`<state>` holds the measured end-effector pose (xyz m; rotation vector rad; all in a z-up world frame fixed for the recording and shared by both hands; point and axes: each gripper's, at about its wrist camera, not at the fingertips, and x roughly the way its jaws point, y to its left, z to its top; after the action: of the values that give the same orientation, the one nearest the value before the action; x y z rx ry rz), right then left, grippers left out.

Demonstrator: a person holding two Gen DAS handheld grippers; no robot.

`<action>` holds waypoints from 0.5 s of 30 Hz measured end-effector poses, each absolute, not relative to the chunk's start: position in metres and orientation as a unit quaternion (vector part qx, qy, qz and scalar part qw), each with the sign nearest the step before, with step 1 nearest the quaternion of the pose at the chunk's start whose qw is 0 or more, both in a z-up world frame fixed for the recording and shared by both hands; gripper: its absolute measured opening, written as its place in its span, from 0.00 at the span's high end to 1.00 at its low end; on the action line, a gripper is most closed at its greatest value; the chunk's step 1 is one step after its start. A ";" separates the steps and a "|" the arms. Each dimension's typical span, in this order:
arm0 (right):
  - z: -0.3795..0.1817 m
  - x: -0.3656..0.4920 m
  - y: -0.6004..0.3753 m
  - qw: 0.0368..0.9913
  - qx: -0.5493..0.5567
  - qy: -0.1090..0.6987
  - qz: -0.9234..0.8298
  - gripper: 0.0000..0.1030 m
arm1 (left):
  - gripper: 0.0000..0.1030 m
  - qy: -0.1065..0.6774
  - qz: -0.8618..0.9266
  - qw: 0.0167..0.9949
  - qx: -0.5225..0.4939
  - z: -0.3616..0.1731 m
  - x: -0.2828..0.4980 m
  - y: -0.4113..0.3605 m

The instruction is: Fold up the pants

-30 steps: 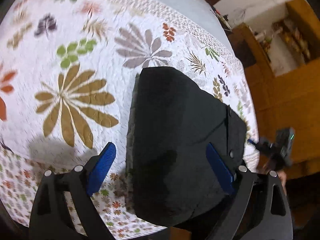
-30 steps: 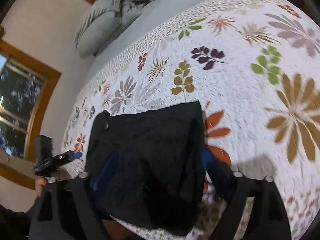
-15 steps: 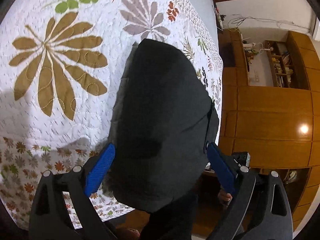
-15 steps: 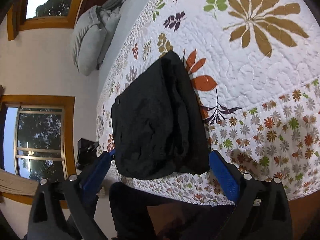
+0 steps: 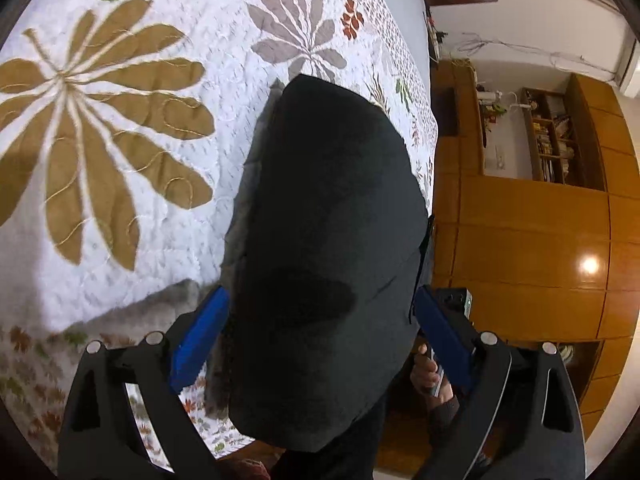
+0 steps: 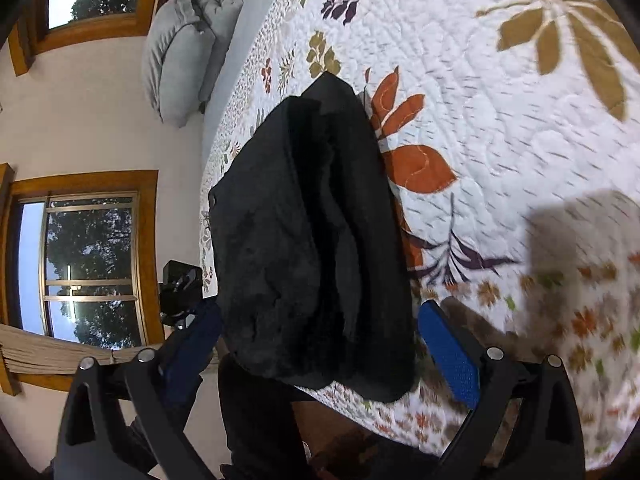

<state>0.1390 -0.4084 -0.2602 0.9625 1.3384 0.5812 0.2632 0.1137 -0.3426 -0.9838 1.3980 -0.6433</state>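
Both grippers spread wide, holding nothing: left gripper (image 5: pixel 320 336), right gripper (image 6: pixel 320 344). Black pants (image 6: pixel 308 240) already compact folded bundle at near edge of floral quilt (image 6: pixel 500 152). Looks basically done, maybe final tidy.

Matt black cloth pants (image 5: pixel 328 240) lie on a stitched quilt (image 5: pixel 120 160) beside glossy wooden cabinets (image 5: pixel 532 256).

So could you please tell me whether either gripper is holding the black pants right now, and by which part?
Nothing is held. Both the left gripper and the right gripper have open jaws, and the folded black pants lie free on the bedspread.
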 end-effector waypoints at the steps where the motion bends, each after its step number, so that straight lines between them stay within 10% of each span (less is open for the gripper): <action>1: -0.263 0.143 -0.405 0.640 0.421 0.589 0.259 0.04 | 0.10 0.607 -0.283 0.609 -0.426 -0.346 0.265 0.112; 15: -0.285 0.173 -0.380 0.609 0.422 0.604 0.293 0.03 | 0.10 0.627 -0.331 0.577 -0.405 -0.373 0.281 0.086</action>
<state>0.1735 -0.3804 -0.2846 0.9751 1.3953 0.6761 0.2811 0.0864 -0.3725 -0.9466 1.4680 -0.7745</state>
